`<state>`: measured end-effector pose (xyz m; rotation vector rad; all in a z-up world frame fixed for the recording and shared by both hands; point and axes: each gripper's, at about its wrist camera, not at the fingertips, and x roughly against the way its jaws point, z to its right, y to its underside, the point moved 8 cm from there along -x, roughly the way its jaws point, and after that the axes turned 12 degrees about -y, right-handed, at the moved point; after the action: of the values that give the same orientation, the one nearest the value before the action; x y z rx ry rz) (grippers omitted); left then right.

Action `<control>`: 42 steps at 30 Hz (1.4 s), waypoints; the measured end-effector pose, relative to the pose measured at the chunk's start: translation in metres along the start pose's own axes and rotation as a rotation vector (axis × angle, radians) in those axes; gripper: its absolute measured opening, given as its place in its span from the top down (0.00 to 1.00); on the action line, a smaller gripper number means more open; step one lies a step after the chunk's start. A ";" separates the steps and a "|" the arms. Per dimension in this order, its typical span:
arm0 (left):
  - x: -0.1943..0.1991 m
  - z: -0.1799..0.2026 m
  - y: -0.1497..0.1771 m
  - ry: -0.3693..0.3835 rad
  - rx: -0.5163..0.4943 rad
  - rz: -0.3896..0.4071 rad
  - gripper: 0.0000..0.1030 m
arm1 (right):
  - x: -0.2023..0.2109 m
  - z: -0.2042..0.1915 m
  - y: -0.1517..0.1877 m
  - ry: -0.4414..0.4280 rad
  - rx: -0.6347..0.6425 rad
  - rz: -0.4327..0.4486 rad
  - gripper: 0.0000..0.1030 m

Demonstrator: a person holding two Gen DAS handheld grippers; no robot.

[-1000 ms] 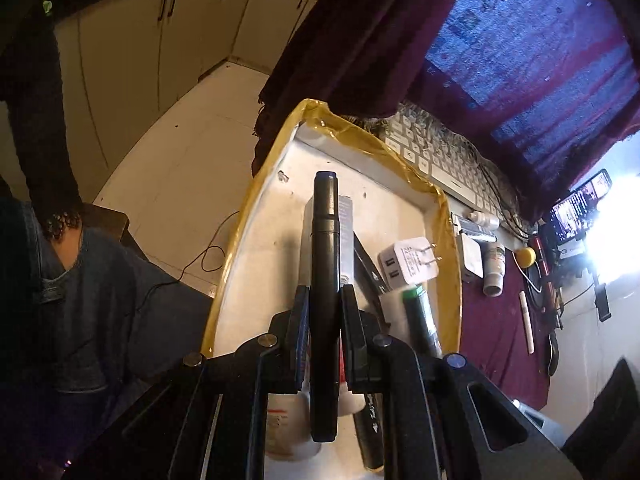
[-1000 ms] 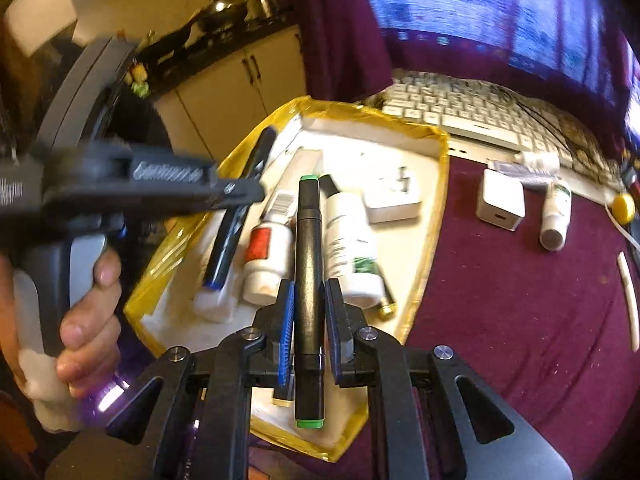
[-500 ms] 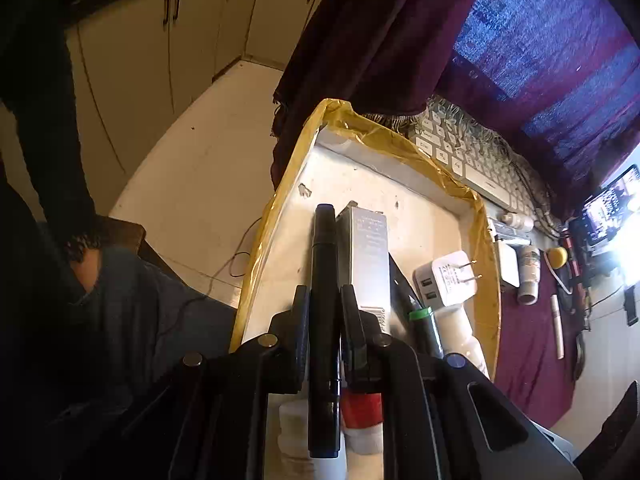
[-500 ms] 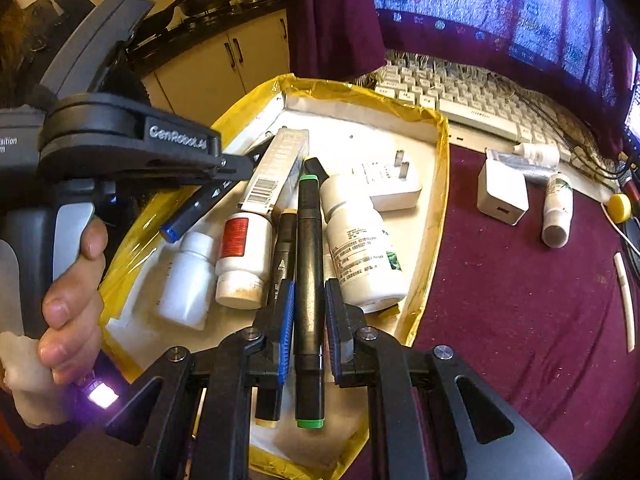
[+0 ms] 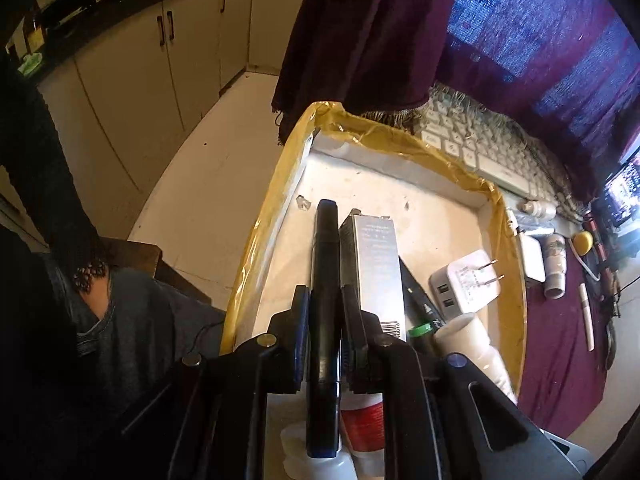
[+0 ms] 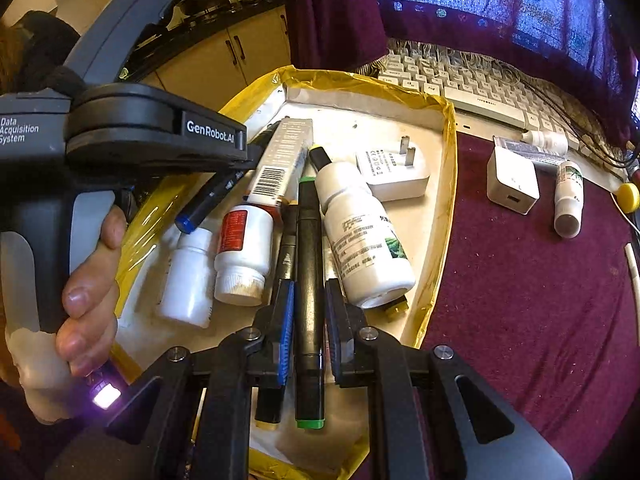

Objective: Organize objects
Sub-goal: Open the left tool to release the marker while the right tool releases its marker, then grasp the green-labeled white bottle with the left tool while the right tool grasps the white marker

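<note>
So both claws are busy over the yellow-taped white foam tray [image 6: 448, 184]: the left gripper [image 5: 325, 320] is clamped on a black marker with a blue end cap [image 5: 325, 280], the right gripper [image 6: 309, 308] on a black marker with green caps [image 6: 309, 264]. Both markers point to 12 o'clock, with white plastic pill bottles [image 6: 360, 236] and a white plug-in wall charger [image 6: 394, 174] lying in the tray underneath.

Black hand-held gripper [image 6: 307, 308] with blue pads, silver screws, white "GenRobot.AI" lettering.

**Both grippers are squeezed shut**

The left gripper [image 5: 325, 322] has its two fingers pressed together on something thin. The right gripper [image 6: 309, 300] does the same. A hand [image 6: 86, 296] wraps around the left gripper's handle.
</note>
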<state>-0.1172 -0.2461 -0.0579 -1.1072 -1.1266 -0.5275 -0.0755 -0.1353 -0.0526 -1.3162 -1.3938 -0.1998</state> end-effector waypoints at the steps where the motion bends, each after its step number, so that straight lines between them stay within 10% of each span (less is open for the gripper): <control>1: 0.000 0.000 -0.001 0.009 0.005 0.004 0.84 | -0.001 0.000 0.002 0.004 0.006 -0.002 0.87; 9: 0.018 0.006 0.002 0.108 0.015 0.057 0.42 | 0.002 -0.007 0.017 -0.056 0.034 0.024 0.70; 19: 0.082 0.044 0.031 0.171 -0.045 0.202 0.42 | 0.065 0.003 0.052 -0.230 0.102 0.130 0.66; 42: 0.047 0.239 0.058 0.221 -0.358 0.085 0.41 | 0.146 0.214 0.075 0.050 -0.145 0.196 0.66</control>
<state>-0.1576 0.0007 -0.0364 -1.3607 -0.8062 -0.7850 -0.1019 0.1329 -0.0512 -1.5487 -1.2173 -0.2032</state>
